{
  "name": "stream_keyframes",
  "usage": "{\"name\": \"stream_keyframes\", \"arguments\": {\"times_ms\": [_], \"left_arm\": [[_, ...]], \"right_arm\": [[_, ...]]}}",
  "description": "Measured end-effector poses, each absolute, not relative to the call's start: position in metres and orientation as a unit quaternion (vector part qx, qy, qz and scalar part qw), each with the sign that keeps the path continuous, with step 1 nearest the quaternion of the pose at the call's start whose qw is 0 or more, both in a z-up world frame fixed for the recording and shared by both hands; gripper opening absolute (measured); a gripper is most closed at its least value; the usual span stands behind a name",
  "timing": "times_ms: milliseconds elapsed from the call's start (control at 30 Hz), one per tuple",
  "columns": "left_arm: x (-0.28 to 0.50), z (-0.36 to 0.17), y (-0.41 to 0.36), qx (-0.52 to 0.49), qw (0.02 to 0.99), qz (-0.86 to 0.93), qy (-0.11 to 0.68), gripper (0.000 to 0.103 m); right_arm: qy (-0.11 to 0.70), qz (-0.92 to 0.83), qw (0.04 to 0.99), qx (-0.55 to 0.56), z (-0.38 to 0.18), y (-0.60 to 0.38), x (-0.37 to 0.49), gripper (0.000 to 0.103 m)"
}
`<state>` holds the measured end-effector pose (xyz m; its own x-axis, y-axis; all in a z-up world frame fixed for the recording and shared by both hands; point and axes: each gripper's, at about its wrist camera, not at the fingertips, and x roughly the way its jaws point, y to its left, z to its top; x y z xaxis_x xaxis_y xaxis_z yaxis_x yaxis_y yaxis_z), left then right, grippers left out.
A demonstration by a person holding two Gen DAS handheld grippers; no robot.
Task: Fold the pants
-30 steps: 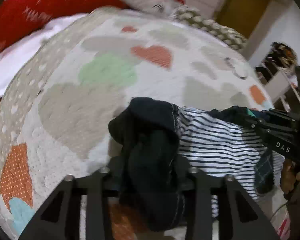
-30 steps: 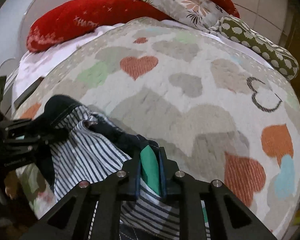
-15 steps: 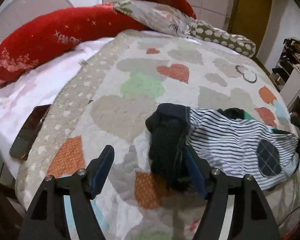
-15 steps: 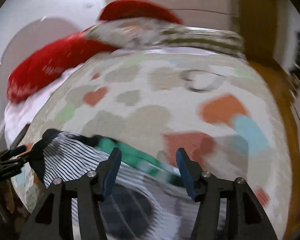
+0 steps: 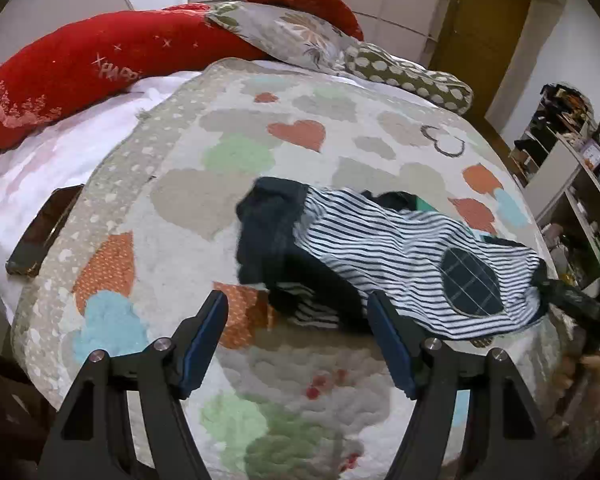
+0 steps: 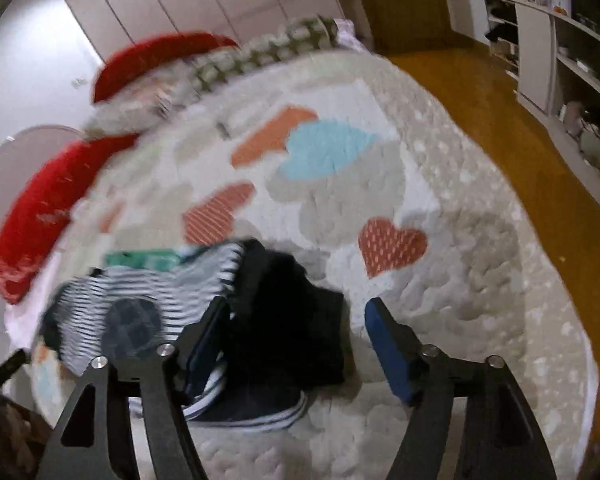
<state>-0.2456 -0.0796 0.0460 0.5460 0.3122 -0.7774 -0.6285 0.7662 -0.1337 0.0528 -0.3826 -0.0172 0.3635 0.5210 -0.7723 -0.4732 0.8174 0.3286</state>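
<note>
Both grippers have let go and pulled back: left gripper (image 5: 296, 336) and right gripper (image 6: 296, 344) gape wide, empty. Striped pants (image 5: 400, 252) lie bunched on the quilt (image 5: 180, 208). First fold's down, I'd say; next, regrip an end.

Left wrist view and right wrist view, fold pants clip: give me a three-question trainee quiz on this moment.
1. True or false: the left gripper is shut on the striped pants.
2. What lies on the white sheet left of the heart quilt? A) phone B) book C) remote
3. Fill in: the dark patch on the pants is shaped like a ____.

Key: 1 false, both grippers are open, the right gripper too. 2 A, the phone. 3 heart.
</note>
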Motion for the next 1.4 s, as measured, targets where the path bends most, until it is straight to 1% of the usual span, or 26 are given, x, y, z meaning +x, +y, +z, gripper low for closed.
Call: {"name": "stream_keyframes", "arguments": {"times_ms": [33,67,100,133,200,267,367,500,533,567,600,700,800,900,967,1033,1133,1233,1300,1333,1400], "left_arm": [[-0.245,0.046,-0.083,-0.200,0.855,0.273,0.392,0.071],[-0.244,0.046,-0.085,-0.196,0.855,0.273,0.394,0.071],[-0.242,0.045,-0.087,-0.194,0.855,0.273,0.396,0.071],[-0.241,0.045,-0.088,-0.193,0.854,0.274,0.397,0.071],[-0.237,0.043,-0.090,-0.194,0.853,0.275,0.399,0.071],[-0.234,0.041,-0.092,-0.196,0.852,0.273,0.402,0.071],[-0.227,0.039,-0.096,-0.189,0.852,0.270,0.408,0.071],[-0.217,0.041,-0.098,-0.179,0.855,0.263,0.410,0.071],[-0.214,0.042,-0.098,-0.177,0.856,0.261,0.410,0.071],[-0.209,0.043,-0.099,-0.173,0.857,0.261,0.409,0.071],[-0.203,0.044,-0.099,-0.165,0.859,0.261,0.408,0.071],[-0.184,0.037,-0.104,-0.152,0.861,0.251,0.415,0.071],[-0.164,0.017,-0.107,-0.159,0.854,0.235,0.436,0.071],[-0.146,-0.013,-0.109,-0.161,0.835,0.230,0.473,0.072],[-0.143,-0.020,-0.113,-0.140,0.833,0.235,0.481,0.075],[-0.140,-0.017,-0.118,-0.118,0.832,0.232,0.490,0.077],[-0.141,-0.008,-0.120,-0.114,0.828,0.216,0.505,0.077],[-0.144,0.018,-0.126,-0.111,0.847,0.186,0.486,0.077],[-0.139,0.031,-0.132,-0.102,0.859,0.167,0.473,0.077],[-0.132,0.039,-0.137,-0.094,0.866,0.151,0.468,0.077],[-0.114,0.046,-0.142,-0.090,0.868,0.127,0.472,0.077]], "right_arm": [[0.485,0.300,0.821,0.024,-0.024,-0.378,0.053,0.075],[0.485,0.302,0.820,0.022,-0.028,-0.375,0.052,0.067],[0.479,0.307,0.822,0.017,-0.026,-0.373,0.049,0.050],[0.479,0.327,0.814,0.031,-0.023,-0.374,0.049,0.026],[0.470,0.341,0.812,0.062,-0.013,-0.385,0.051,0.024],[0.455,0.333,0.824,0.057,-0.004,-0.391,0.053,0.022],[0.454,0.322,0.829,0.055,-0.001,-0.399,0.061,0.021],[0.467,0.271,0.840,0.052,-0.014,-0.408,0.071,0.021],[0.468,0.255,0.844,0.048,-0.017,-0.411,0.073,0.026],[0.470,0.248,0.846,0.054,-0.019,-0.416,0.075,0.038],[0.471,0.241,0.846,0.067,-0.020,-0.423,0.076,0.041],[0.442,0.210,0.869,0.070,-0.005,-0.438,0.068,0.041],[0.407,0.250,0.875,0.075,0.020,-0.436,0.051,0.041],[0.403,0.301,0.862,0.067,0.026,-0.417,0.034,0.041],[0.414,0.338,0.843,0.061,0.018,-0.401,0.026,0.041],[0.430,0.340,0.835,0.047,0.003,-0.387,0.023,0.042],[0.457,0.305,0.835,0.030,-0.021,-0.380,0.030,0.043],[0.444,0.308,0.840,0.048,-0.014,-0.391,0.029,0.042],[0.420,0.289,0.859,0.057,-0.002,-0.407,0.025,0.047],[0.411,0.277,0.866,0.060,0.002,-0.414,0.025,0.053],[0.403,0.273,0.870,0.080,0.007,-0.429,0.025,0.057]]}}
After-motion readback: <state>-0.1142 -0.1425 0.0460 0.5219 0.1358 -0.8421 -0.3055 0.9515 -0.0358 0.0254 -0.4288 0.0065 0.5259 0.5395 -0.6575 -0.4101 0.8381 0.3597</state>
